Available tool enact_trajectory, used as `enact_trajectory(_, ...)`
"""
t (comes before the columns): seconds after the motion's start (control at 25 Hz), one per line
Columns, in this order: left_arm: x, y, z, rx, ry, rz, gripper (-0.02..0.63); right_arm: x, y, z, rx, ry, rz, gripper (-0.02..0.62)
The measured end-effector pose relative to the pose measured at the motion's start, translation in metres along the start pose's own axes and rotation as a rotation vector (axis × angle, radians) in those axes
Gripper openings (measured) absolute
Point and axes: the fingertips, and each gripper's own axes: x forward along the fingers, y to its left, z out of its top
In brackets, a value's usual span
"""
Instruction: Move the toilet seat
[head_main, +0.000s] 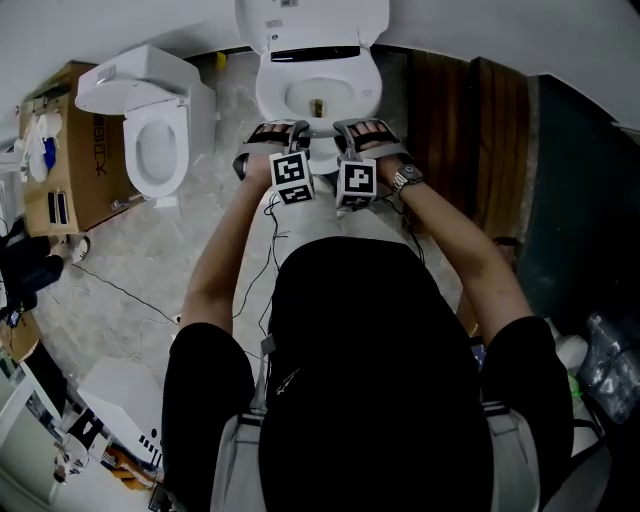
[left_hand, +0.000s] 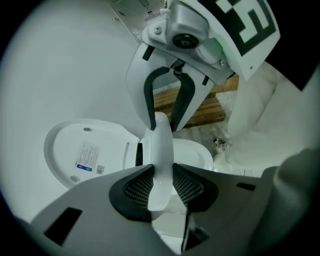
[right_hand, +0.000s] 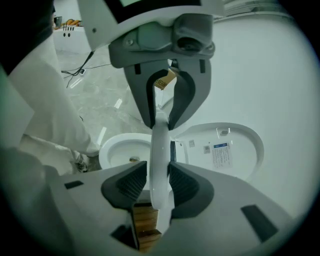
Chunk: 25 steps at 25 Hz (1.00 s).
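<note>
A white toilet (head_main: 268, 95) stands ahead of me with its lid (head_main: 310, 22) raised. Both grippers are side by side at the front of the toilet seat (head_main: 320, 127). My left gripper (head_main: 290, 130) is shut on the seat's front rim (left_hand: 161, 150), with both pads (left_hand: 137, 187) pressed against it. My right gripper (head_main: 352, 130) straddles the same rim (right_hand: 160, 150); a thin gap shows beside its left pad (right_hand: 132, 182), so it stands open around the seat. Each gripper view shows the other gripper (left_hand: 164, 122) (right_hand: 160, 120) further along the rim, with the lid (right_hand: 225, 145) behind.
A second white toilet (head_main: 155, 140) stands to the left, beside a cardboard box (head_main: 75, 150). Wooden boards (head_main: 470, 130) lean at the right. Cables trail over the marble floor (head_main: 130, 290). Plastic bottles (head_main: 605, 365) lie at the lower right.
</note>
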Motion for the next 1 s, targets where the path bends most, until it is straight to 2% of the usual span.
enact_trajectory(0.2, -0.006, 0.018, 0.002, -0.003, -0.022, -0.01, 0.126, -0.006, -0.02, -0.002, 0.07, 0.024, -0.013, 0.127)
enact_trajectory(0.32, -0.009, 0.029, 0.003, 0.002, -0.035, -0.024, 0.126, -0.005, -0.03, -0.006, 0.063, 0.019, -0.014, 0.124)
enact_trajectory(0.52, -0.015, 0.049, 0.003, 0.014, -0.077, -0.013, 0.124, -0.008, -0.045, -0.005, 0.096, 0.014, 0.049, 0.121)
enact_trajectory(0.68, -0.021, 0.064, 0.004, 0.018, -0.107, 0.013, 0.12, -0.009, -0.068, -0.006, 0.101, 0.02, 0.012, 0.121)
enact_trajectory(0.88, -0.026, 0.075, -0.003, 0.047, -0.068, -0.025, 0.118, -0.009, -0.086, -0.008, 0.124, 0.026, -0.008, 0.121)
enact_trajectory(1.0, -0.027, 0.086, 0.0, 0.026, -0.09, -0.025, 0.118, -0.009, -0.096, -0.008, 0.133, 0.032, -0.012, 0.121)
